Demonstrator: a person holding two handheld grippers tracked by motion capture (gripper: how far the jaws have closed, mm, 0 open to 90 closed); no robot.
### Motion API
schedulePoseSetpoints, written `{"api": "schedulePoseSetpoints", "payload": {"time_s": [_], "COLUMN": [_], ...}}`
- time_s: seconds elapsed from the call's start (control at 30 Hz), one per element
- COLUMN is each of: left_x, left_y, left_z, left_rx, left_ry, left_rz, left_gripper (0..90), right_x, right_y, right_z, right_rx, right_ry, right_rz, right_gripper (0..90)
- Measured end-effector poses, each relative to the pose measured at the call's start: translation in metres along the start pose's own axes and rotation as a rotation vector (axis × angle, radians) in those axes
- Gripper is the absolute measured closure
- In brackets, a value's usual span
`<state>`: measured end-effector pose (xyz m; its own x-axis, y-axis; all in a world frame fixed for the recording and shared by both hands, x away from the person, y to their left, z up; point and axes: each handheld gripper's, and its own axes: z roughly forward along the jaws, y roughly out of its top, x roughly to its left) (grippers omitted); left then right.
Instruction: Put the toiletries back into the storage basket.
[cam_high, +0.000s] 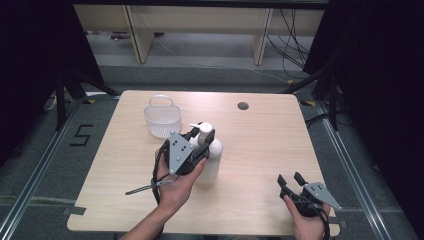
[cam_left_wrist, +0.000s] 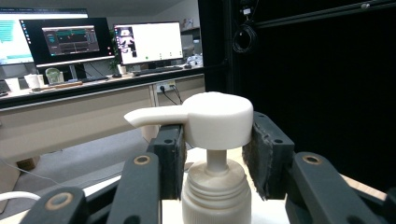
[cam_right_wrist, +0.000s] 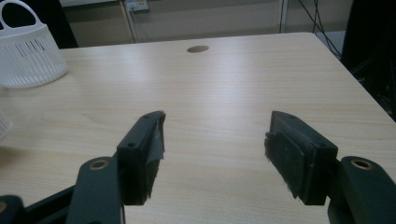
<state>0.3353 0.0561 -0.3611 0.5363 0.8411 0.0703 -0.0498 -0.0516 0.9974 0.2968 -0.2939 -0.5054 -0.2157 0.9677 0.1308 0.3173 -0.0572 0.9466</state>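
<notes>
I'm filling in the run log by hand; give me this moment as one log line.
left gripper: jaws shut on pump bottle at its pump head | right gripper: jaws open, nothing between | basket: beyond bottle on table

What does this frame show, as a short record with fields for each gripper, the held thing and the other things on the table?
left gripper: shut on the pump head of the pump bottle, spout pointing toward the basket
pump bottle: white, upright, near the middle of the table
right gripper: open, nothing between its jaws, low over the table's near right corner
basket: white, perforated, handle up, behind and left of the bottle, apart from it
table: light wood, round hole toward the far side
</notes>
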Motion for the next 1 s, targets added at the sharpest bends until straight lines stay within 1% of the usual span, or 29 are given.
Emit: {"api": "schedulePoseSetpoints", "payload": {"time_s": [0.03,0.07,0.1,0.13,0.17,0.2,0.23,0.27,0.3,0.33,0.37,0.4,0.43,0.5,0.53,0.57,0.6,0.63,0.67,0.7,0.73,0.77,0.8,0.83,0.87,0.9,0.93,0.97,1.0], "left_x": [0.001,0.002,0.004,0.005,0.006,0.008,0.009,0.011,0.012,0.013,0.014,0.016,0.018,0.021,0.022,0.023,0.024,0.026,0.027,0.028,0.030,0.031,0.033,0.034,0.034,0.036,0.037,0.038,0.040], "left_y": [0.000,0.001,0.001,0.001,0.001,0.001,0.001,0.000,0.000,0.000,0.000,0.000,0.000,0.000,0.001,0.001,0.001,0.001,0.002,0.002,0.002,0.002,0.003,0.003,0.003,0.003,0.003,0.003,0.004], "left_z": [0.000,-0.001,-0.001,-0.001,-0.001,-0.002,-0.002,-0.002,-0.003,-0.003,-0.004,-0.004,-0.005,-0.005,-0.005,-0.006,-0.006,-0.006,-0.007,-0.007,-0.008,-0.008,-0.008,-0.008,-0.009,-0.009,-0.011,-0.010,-0.010], "left_rx": [0.000,-0.001,0.001,-0.001,-0.002,-0.001,-0.001,0.000,0.000,0.001,0.001,-0.001,0.000,-0.002,0.000,0.000,-0.001,-0.004,-0.005,-0.007,-0.008,-0.008,-0.009,-0.014,-0.012,-0.018,-0.013,-0.017,-0.020], "left_ry": [0.001,0.003,0.003,0.006,0.007,0.009,0.011,0.012,0.013,0.016,0.018,0.021,0.023,0.028,0.030,0.031,0.034,0.037,0.043,0.044,0.048,0.050,0.053,0.052,0.057,0.059,0.076,0.064,0.066], "left_rz": [0.000,0.000,0.001,0.001,-0.002,-0.001,-0.002,0.000,-0.001,-0.001,-0.001,-0.002,-0.001,0.000,-0.001,0.000,-0.001,-0.005,-0.007,-0.009,-0.011,-0.011,-0.012,-0.003,-0.011,-0.004,-0.004,-0.005,-0.005], "left_gripper": [59.3,59.3,59.3,59.3,59.3,59.3,59.3,59.3,59.3,59.3,59.3,59.3,59.3,59.3,59.3,59.3,59.3,59.3,59.3,59.3,59.3,59.3,59.3,59.3,59.3,59.3,59.3,59.3,59.3], "right_x": [0.000,0.000,0.000,-0.002,-0.002,-0.001,-0.002,-0.003,-0.003,-0.001,-0.001,-0.001,-0.001,-0.001,0.000,0.000,0.000,0.000,0.001,0.000,0.000,0.000,0.002,-0.001,-0.001,-0.001,-0.001,-0.001,-0.002], "right_y": [0.000,0.000,0.000,0.000,0.000,0.000,0.000,0.000,0.000,-0.001,-0.001,-0.001,-0.001,-0.002,-0.001,-0.001,-0.001,-0.002,-0.001,-0.001,-0.002,-0.002,-0.001,-0.001,-0.001,-0.001,-0.002,-0.002,-0.002], "right_z": [-0.001,-0.001,-0.001,-0.001,0.000,-0.001,-0.001,-0.001,0.000,0.001,0.001,0.002,0.002,0.002,0.002,0.002,0.000,0.002,0.000,0.001,0.001,0.001,-0.001,-0.001,-0.001,-0.001,0.000,0.001,0.001], "right_rx": [0.010,0.012,0.011,0.000,-0.003,0.006,0.000,0.002,0.002,-0.006,-0.006,-0.006,-0.007,-0.009,-0.001,-0.001,0.021,0.012,0.021,0.015,0.011,0.007,0.025,0.018,0.017,0.016,-0.001,-0.006,-0.007], "right_ry": [-0.001,-0.022,-0.016,-0.002,0.012,-0.012,-0.009,-0.029,-0.030,-0.005,-0.005,-0.014,-0.007,-0.009,-0.022,-0.022,-0.029,-0.021,-0.026,-0.031,-0.022,-0.018,-0.031,-0.034,-0.034,-0.033,-0.033,-0.032,-0.032], "right_rz": [0.011,0.008,0.015,0.006,0.010,0.006,-0.003,-0.019,-0.022,0.015,0.015,0.012,0.007,0.003,0.011,0.011,0.006,0.003,0.019,0.004,-0.003,0.000,0.028,-0.011,-0.012,-0.012,-0.009,-0.007,-0.008], "right_gripper": [37.0,37.0,37.0,37.0,37.0,37.0,36.9,36.9,36.9,36.9,36.9,36.9,36.9,36.9,36.8,36.8,36.8,36.8,36.8,36.7,36.7,36.7,36.6,36.6,36.6,36.6,36.6,36.6,36.6]}}
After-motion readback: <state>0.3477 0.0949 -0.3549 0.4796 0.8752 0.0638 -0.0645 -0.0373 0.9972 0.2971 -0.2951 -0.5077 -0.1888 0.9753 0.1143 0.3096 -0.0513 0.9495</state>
